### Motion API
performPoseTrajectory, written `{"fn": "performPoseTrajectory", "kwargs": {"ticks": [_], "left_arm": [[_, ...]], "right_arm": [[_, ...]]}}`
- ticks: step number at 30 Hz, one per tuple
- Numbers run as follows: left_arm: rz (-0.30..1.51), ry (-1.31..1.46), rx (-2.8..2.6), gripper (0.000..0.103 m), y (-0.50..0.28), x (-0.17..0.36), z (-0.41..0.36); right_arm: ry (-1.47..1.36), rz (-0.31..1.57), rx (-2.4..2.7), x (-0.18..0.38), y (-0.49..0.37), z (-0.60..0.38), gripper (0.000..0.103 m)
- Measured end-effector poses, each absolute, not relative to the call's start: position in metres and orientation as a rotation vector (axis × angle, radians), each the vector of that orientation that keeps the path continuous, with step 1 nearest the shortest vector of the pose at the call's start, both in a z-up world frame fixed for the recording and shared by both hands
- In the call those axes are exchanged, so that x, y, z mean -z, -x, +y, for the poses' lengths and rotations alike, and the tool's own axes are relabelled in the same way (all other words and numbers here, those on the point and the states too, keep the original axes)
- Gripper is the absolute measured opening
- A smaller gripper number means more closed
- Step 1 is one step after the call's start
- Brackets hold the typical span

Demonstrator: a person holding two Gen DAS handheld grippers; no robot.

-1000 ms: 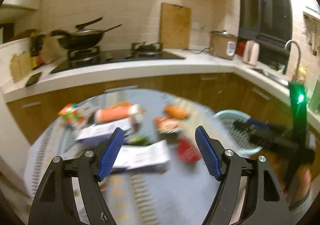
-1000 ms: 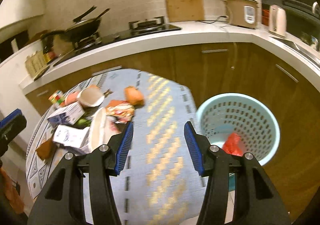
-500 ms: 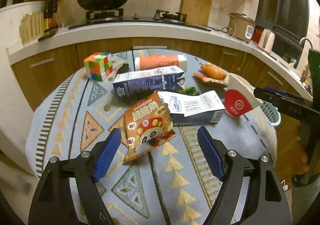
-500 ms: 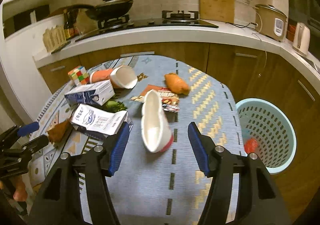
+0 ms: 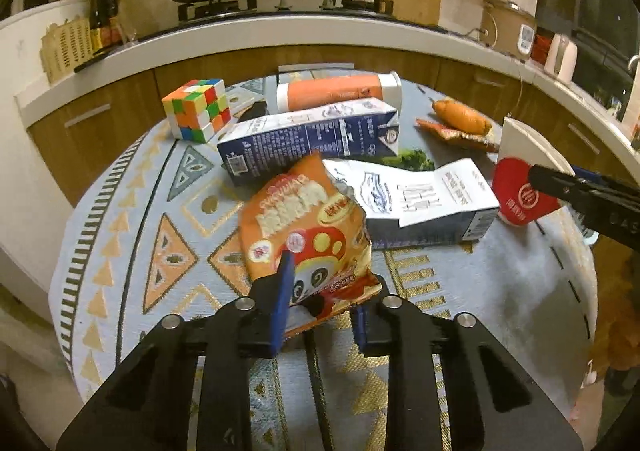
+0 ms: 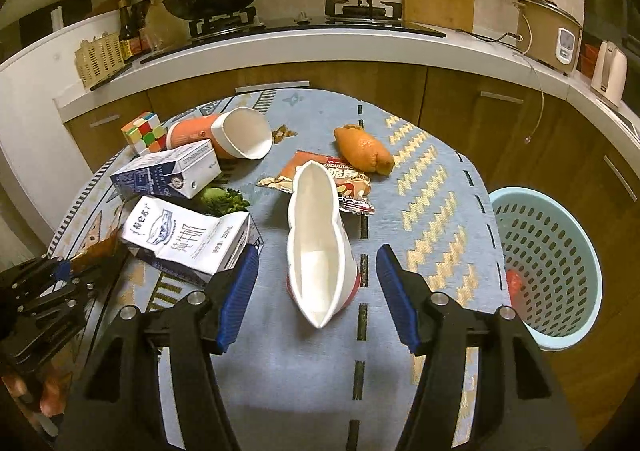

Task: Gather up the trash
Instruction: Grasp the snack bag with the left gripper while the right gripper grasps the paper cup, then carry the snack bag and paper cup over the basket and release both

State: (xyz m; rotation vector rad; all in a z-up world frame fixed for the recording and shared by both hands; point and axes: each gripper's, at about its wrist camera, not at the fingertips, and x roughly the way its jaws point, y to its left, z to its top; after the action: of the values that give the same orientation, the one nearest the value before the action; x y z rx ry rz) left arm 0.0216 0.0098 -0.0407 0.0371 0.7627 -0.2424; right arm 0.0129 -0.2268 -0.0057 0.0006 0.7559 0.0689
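Snack bag (image 5: 308,227) apparently pinched — left gripper (image 5: 320,299); cartons (image 5: 408,207) behind.

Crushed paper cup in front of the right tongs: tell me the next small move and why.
Probably ease the right tongs forward and close on the crushed paper cup. They are open, the cup lies between the blue pads untouched, and the basket waits just to the right.

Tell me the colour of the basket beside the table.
The basket is light blue plastic, perforated with holes. It shows best in the right wrist view.
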Motion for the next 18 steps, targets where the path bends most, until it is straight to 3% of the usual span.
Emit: {"fn": "performPoseTrajectory", "kwargs": {"ticks": [3,7,10,18], "left_arm": [[0.74,-0.019,0.245,0.006,-0.018,0.036,0.013],[0.713,0.02,0.25,0.005,-0.015,0.028,0.018],[0.687,0.048,0.268,0.005,-0.01,0.019,0.019],[0.585,0.081,0.36,0.005,0.008,-0.01,0.01]], "right_arm": [[-0.001,0.77,-0.059,0.009,-0.019,-0.227,0.057],[-0.007,0.792,-0.058,0.013,-0.023,-0.229,0.032],[0.016,0.783,-0.048,0.011,-0.019,-0.228,0.024],[0.032,0.7,-0.079,-0.016,0.001,-0.225,0.024]]}}
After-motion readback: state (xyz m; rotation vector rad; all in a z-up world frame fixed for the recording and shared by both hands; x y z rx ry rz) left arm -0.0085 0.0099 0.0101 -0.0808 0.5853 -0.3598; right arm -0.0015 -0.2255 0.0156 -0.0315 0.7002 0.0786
